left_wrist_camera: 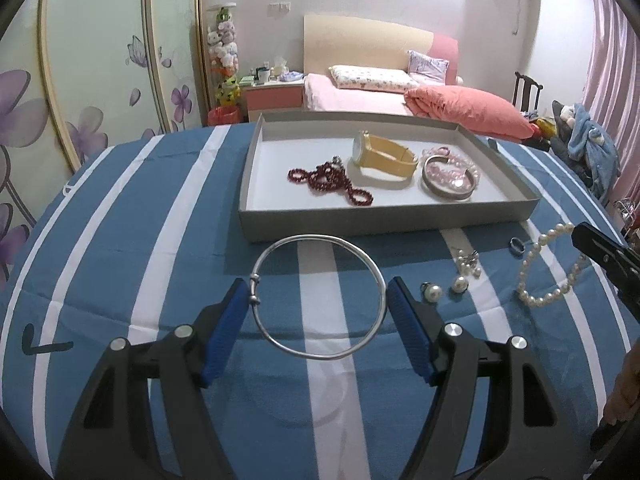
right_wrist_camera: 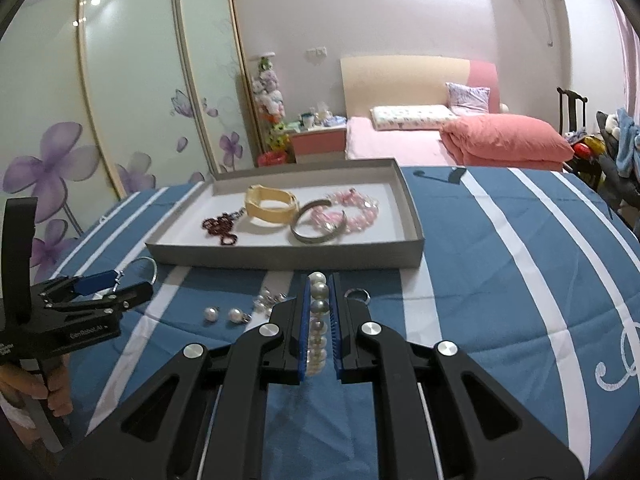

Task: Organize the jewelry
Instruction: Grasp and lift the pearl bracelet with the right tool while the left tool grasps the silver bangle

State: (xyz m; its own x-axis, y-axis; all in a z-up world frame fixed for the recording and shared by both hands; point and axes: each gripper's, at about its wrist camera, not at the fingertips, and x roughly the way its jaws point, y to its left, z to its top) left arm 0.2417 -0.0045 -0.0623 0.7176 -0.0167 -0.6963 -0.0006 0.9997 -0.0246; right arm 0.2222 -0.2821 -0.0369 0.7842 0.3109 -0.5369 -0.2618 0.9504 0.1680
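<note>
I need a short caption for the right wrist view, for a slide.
Right hand-held gripper shut on a pearl bracelet, facing a grey tray of jewelry on a striped blue cloth.

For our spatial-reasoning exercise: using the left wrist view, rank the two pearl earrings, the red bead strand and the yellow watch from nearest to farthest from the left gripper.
Measured from the left gripper, which is clamped on the silver bangle:
1. Pearl earrings, on the cloth just right of the fingers.
2. Red bead strand, inside the tray's near left part.
3. Yellow watch, deeper in the tray, centre.

Pearl bracelet [right_wrist_camera: 319, 322] partly behind fingers [right_wrist_camera: 301, 340]
</note>
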